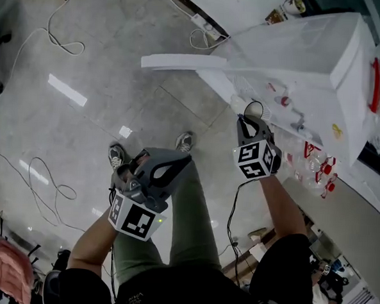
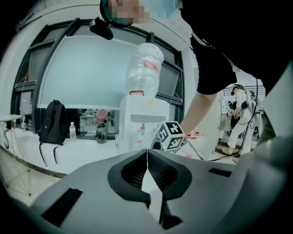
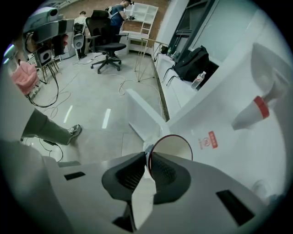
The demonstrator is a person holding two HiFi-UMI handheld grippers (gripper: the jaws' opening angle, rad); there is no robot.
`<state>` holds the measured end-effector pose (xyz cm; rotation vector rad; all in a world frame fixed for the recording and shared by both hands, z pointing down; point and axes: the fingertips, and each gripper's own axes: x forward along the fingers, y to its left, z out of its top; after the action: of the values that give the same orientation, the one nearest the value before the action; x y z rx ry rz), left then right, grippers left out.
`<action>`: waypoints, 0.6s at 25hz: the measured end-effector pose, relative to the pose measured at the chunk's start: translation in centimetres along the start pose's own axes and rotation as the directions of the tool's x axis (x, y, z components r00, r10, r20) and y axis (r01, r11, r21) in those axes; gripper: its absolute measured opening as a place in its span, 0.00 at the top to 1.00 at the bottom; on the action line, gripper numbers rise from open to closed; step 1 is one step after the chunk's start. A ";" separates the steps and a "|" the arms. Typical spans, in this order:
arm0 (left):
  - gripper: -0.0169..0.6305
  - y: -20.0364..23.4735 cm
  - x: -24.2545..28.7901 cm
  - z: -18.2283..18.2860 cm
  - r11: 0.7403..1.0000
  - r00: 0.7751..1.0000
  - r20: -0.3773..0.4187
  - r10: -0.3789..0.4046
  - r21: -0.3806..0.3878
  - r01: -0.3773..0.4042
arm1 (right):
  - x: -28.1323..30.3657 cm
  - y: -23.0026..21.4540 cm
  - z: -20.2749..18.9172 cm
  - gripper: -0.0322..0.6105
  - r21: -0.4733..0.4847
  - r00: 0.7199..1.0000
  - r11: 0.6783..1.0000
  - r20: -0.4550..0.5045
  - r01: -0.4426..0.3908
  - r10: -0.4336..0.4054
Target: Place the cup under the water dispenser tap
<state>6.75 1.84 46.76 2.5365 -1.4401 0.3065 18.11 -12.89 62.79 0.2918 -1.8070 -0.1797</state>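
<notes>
Right claw [image 3: 147,156] pinching the rim of the cup [image 3: 176,145] just beside the water dispenser [image 3: 215,105]. Left claw [image 2: 147,157] pressed together, pointed toward the dispenser.

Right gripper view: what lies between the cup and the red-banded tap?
Between cup and tap, the right gripper view shows only the dispenser's white front with a small red label.

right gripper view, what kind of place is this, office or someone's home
Most likely an office or lab workroom, not a home: a wheeled office chair stands on the open tiled floor, cables trail across it, and a backpack sits on the ledge near a white water dispenser.
</notes>
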 end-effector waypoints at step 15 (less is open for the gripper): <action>0.94 0.7 1.1 0.4 0.998 0.998 -0.023 0.066 -0.020 -0.066 | 2.8 -5.0 0.7 0.85 -0.066 0.997 0.997 -0.066 0.038 -0.042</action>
<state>6.70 0.45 46.69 2.4647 -1.5131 0.3283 17.26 -18.46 63.81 0.2850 -1.7263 -0.2539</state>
